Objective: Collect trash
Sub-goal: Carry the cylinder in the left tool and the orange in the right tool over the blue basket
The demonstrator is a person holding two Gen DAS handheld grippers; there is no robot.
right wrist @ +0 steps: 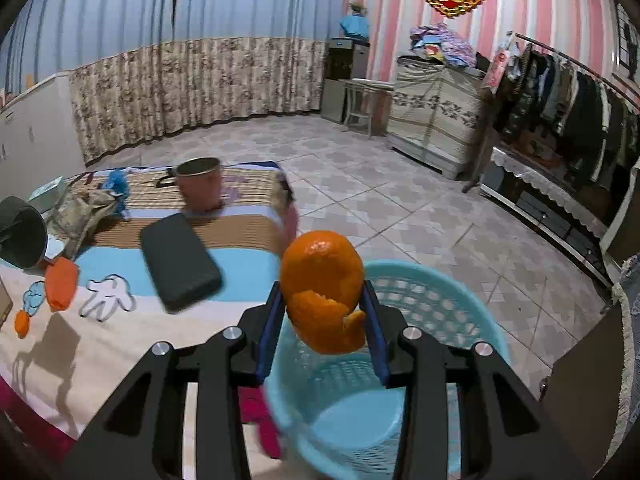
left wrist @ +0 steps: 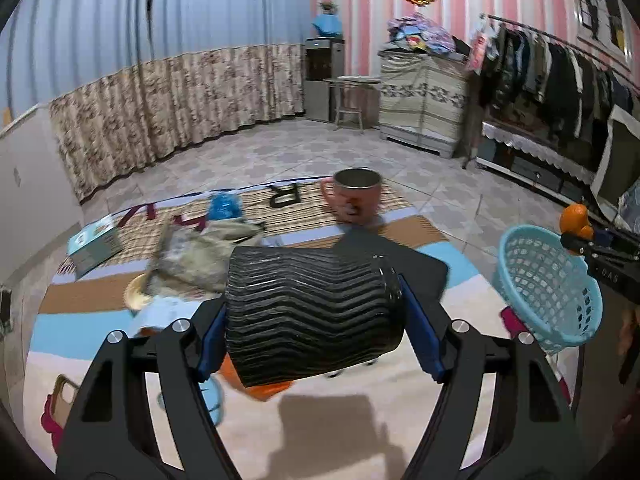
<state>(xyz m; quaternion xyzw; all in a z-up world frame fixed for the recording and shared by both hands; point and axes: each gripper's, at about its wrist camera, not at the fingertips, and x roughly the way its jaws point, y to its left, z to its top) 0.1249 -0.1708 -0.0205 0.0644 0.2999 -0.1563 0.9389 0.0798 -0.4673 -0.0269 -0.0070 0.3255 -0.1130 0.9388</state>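
My left gripper [left wrist: 314,312] is shut on a black ribbed stack of paper liners [left wrist: 312,312], held above the table; it also shows at the left edge of the right wrist view [right wrist: 20,232]. My right gripper [right wrist: 324,308] is shut on an orange peel [right wrist: 322,288] and holds it over the light blue basket [right wrist: 440,304]. The basket [left wrist: 548,284] and the peel [left wrist: 574,218] also show at the right of the left wrist view. An orange wrapper [right wrist: 60,284], a small peel piece [right wrist: 22,324] and a crumpled blue wrapper [right wrist: 116,184] lie on the table.
A striped cloth covers the table [right wrist: 120,344]. On it are a pink mug [left wrist: 354,196], a black case [right wrist: 180,264], a crumpled grey-brown cloth [left wrist: 200,252], a teal box [left wrist: 94,244] and a small plate [left wrist: 136,292]. Tiled floor [right wrist: 400,200] lies beyond the basket.
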